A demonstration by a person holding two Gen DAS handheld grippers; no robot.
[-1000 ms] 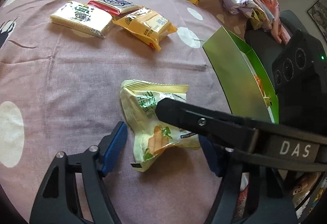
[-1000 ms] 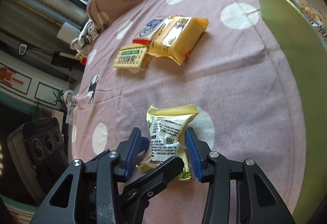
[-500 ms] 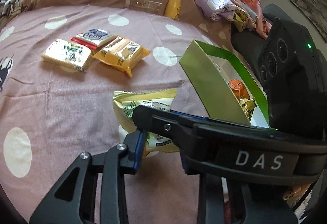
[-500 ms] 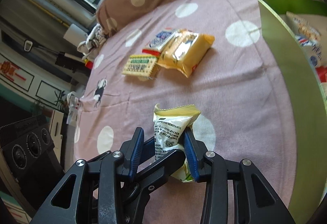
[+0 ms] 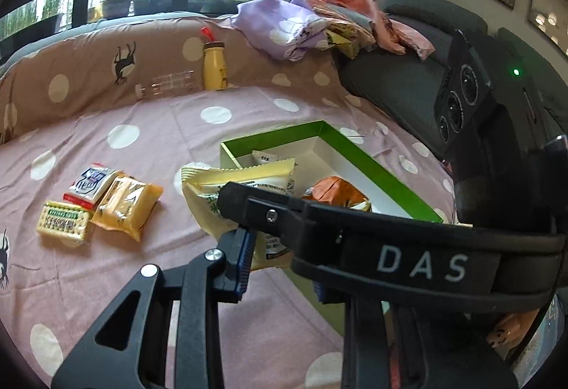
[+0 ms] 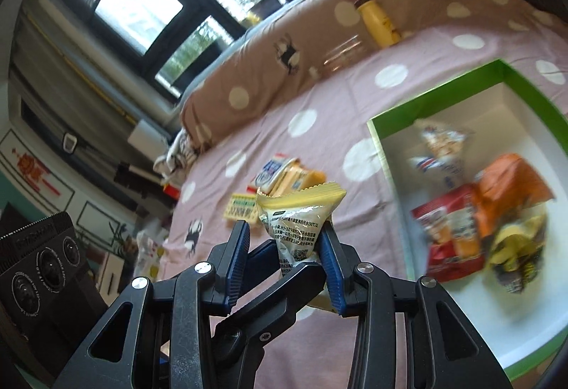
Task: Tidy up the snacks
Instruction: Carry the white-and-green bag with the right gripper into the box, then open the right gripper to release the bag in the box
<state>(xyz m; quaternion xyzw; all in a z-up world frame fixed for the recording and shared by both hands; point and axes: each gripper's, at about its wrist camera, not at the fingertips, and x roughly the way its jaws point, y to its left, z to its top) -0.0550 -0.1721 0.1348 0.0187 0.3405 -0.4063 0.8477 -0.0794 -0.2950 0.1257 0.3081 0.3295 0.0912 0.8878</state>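
A pale yellow snack packet (image 5: 241, 183) (image 6: 298, 211) hangs in the air above the pink spotted bedspread (image 5: 159, 126), beside the near corner of the green box (image 5: 372, 165) (image 6: 436, 90). Both grippers grip it. My left gripper (image 5: 280, 268) has the packet between its blue pads and its jaws are closing on it. My right gripper (image 6: 285, 257) is shut on the packet's lower half; one of its fingers (image 5: 319, 222) crosses the left wrist view. The box holds an orange packet (image 5: 337, 190) (image 6: 514, 183), a red packet (image 6: 451, 229) and other snacks.
Three packets lie together on the bedspread: a green-printed cracker pack (image 5: 64, 222), a yellow pack (image 5: 127, 207) and a red and blue pack (image 5: 92, 179). A yellow bottle (image 5: 214, 67) and a clear bottle (image 5: 167, 85) rest against the brown bolster. Clothes (image 5: 319, 23) are piled on a dark seat.
The left jaws closed on the packet that the right gripper held. Both grippers rose with it off the bedspread and moved toward the green box, whose inside has come into view.
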